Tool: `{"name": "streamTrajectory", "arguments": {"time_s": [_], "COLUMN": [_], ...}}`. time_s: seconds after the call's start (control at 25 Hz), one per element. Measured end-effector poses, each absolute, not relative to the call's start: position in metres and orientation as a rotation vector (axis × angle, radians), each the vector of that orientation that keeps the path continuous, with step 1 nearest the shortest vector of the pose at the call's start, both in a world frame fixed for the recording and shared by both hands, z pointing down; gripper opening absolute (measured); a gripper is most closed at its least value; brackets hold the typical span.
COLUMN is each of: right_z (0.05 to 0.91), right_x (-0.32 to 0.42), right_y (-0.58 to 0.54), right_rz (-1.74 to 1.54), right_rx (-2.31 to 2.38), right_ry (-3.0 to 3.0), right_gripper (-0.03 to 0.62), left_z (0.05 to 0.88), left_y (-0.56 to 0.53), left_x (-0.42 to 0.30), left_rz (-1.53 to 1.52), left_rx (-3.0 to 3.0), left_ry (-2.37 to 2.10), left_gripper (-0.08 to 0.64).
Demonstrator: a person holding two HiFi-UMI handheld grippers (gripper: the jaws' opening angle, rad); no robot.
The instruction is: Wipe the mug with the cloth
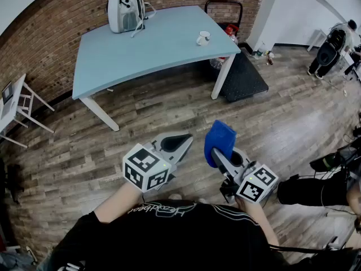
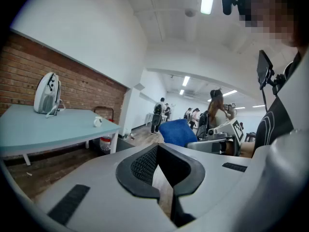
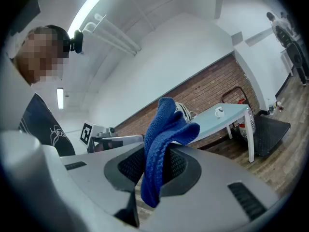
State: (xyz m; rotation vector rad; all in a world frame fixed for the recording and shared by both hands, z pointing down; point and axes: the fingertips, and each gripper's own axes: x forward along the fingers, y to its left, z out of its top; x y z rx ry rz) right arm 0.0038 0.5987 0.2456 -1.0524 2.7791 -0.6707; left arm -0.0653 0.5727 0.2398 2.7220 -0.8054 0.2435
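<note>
Cloth gripped, mug far off on the table
One blue knitted cloth [image 1: 220,135], bunched, is pinched in the right gripper's [image 1: 216,153] jaws. One small white mug [image 1: 203,38] stands near the table's [image 1: 146,49] right end, well apart. The two grippers are held out side by side, and the left gripper's [image 1: 181,144] jaws are pressed together, empty.

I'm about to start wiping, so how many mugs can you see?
1. The white mug stands on the blue table, near its far right corner, apart from the bag. Another could be hidden behind the bag.
</note>
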Motion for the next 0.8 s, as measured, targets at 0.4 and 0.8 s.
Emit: {"name": "streamTrajectory", "arguments": {"time_s": [0.4, 0.8], "right_z": [0.245, 0.240], "right_x": [-0.011, -0.047], "right_y": [0.599, 0.596], "right_rz": [-0.697, -0.706], "right_rx": [-1.082, -1.035], "right_ry": [2.752, 2.704], "right_gripper": [0.060, 0.060], "left_z": [0.238, 0.237], "left_y": [0.572, 0.566], "left_x": [-0.080, -0.119], "left_rz": [0.234, 0.210], "left_rx": [2.734, 2.757], "left_ry": [-0.771, -0.763], "left_gripper": [0.008, 0.008]}}
